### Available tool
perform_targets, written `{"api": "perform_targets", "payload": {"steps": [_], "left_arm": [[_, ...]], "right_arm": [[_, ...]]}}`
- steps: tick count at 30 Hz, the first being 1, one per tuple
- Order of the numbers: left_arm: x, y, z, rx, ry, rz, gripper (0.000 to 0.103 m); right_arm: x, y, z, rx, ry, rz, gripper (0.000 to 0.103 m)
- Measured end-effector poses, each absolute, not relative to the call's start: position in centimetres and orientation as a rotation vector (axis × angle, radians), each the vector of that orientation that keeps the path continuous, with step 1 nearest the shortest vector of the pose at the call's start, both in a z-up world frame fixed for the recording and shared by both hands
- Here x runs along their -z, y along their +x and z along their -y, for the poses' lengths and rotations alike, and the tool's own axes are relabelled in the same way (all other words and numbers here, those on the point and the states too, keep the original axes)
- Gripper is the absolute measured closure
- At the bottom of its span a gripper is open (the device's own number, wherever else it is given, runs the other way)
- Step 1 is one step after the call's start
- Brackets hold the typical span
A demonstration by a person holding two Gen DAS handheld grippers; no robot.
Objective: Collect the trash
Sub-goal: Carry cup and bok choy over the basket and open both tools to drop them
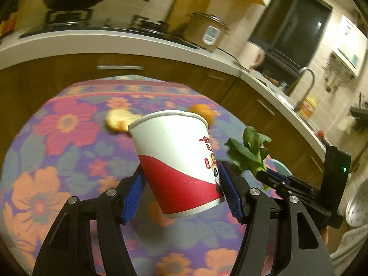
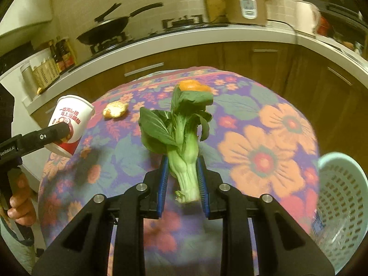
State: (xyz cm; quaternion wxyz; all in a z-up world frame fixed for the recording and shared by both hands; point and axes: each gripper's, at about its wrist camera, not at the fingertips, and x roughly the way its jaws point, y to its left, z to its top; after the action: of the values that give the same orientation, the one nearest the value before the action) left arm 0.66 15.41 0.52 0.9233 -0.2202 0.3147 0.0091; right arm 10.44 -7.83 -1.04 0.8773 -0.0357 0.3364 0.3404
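My left gripper is shut on a red and white paper cup, held tilted above the flowered tablecloth. In the right wrist view the same cup hangs at the left in that gripper. My right gripper is shut on the pale stem of a bok choy, its green leaves pointing up and away. The bok choy shows in the left wrist view just right of the cup. Two pieces of orange peel lie on the cloth further back.
A pale green perforated basket stands off the table's right edge. A person's hand holds the left gripper's handle. Behind the table runs a kitchen counter with a wok, rice cooker and bottles, over wooden cabinets.
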Motion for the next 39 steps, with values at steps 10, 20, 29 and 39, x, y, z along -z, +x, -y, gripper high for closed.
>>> {"api": "perform_targets", "payload": {"steps": [10,20,29,39], "left_arm": [[-0.7,6.6,-3.1,0.18,-0.315,-0.7,0.042],[-0.8,12.4,7.4,0.329,-0.215,-0.755,0.042],[1.8,16.6,14.3,0.404,-0.152,-0.835,0.042],[4.1,18.8,17.1,0.416,-0.12,-0.899,0.04]], "right_arm": [[0.8,10.8,18.2,-0.562,0.043,-0.669,0.082],[1.8,12.3,29.4,-0.379,0.189,-0.66,0.082],[4.5,13.7,34.3,-0.251,0.261,-0.722,0.082],[6.3,15.7,36.2,-0.226,0.324,-0.789,0.08]]}}
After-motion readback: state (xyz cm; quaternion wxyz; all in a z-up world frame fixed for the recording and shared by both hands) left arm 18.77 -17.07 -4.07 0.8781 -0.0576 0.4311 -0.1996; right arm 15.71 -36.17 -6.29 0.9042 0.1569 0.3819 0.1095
